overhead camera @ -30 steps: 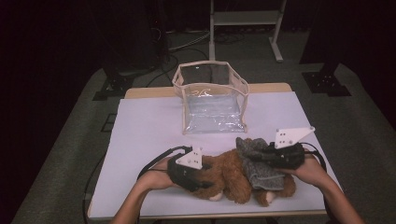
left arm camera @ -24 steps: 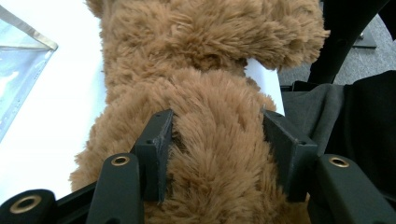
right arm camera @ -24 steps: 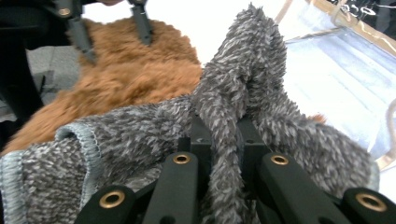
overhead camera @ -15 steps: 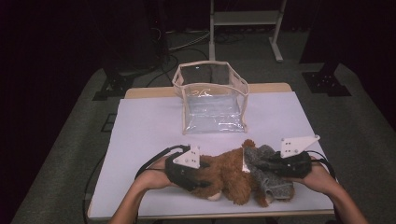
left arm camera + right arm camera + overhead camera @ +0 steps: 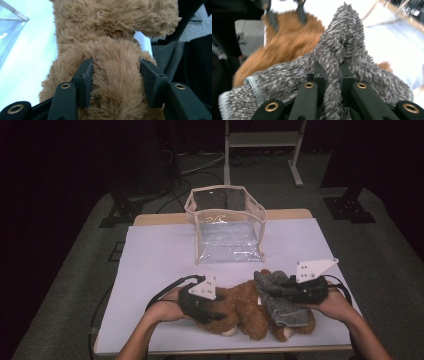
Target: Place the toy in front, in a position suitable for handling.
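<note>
Near edge of the surface (image 5: pixel 150 270): your left gripper (image 5: pixel 116 75), its jaws having just closed further, clamps a limb of the brown bear (image 5: pixel 245 305), which lies on its side. Your right gripper (image 5: pixel 329 75) pinches a fold of the grey cloth (image 5: pixel 280 300) draped over the bear. Beyond stands a clear bag (image 5: pixel 225 225).

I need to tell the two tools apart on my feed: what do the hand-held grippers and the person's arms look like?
Both are black. The left gripper and the right gripper each carry a pale grey three-cornered plate dotted with small holes, and a black cable trails from each. Up close, the jaws are matte black blocks on arms with brass-ringed holes. The forearms are bare, with no sleeves in sight.
</note>
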Available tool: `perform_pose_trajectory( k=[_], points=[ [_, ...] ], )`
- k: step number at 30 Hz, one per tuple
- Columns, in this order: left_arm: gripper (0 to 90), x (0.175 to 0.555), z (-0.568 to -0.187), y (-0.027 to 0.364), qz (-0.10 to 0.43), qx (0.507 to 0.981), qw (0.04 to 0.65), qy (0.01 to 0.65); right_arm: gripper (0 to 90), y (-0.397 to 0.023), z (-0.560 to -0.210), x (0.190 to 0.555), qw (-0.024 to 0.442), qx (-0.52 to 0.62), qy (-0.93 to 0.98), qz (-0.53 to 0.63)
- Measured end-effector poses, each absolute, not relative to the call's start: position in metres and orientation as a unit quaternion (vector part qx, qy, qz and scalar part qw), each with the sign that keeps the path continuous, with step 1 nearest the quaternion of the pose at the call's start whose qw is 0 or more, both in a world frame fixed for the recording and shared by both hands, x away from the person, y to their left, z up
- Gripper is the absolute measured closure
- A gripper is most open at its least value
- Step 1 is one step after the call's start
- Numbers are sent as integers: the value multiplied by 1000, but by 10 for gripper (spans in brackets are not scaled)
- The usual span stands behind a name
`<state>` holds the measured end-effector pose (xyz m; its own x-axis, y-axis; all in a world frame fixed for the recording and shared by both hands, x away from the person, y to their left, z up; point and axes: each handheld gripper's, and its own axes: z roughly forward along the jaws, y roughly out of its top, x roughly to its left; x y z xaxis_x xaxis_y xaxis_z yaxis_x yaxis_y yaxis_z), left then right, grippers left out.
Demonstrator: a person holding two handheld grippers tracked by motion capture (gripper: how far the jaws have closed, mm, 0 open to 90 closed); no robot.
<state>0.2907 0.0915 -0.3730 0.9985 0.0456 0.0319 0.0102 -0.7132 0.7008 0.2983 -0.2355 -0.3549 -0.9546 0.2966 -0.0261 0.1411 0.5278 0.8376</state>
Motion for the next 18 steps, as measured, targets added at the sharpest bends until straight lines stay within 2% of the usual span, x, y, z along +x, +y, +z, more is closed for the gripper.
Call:
perform_pose_trajectory(
  k=[4,9,16,18],
  points=[
    [470,290,-371,96,30,919,392,19,801,-223,-359,307,92,126,876,456],
    [290,300,-359,109,38,904,422,52,805,-232,-372,298,89,142,875,455],
    [143,307,-385,88,6,910,408,69,807,-235,-377,290,83,140,874,458],
    [129,306,-390,83,7,911,407,66,807,-236,-379,287,80,140,873,460]
  ],
)
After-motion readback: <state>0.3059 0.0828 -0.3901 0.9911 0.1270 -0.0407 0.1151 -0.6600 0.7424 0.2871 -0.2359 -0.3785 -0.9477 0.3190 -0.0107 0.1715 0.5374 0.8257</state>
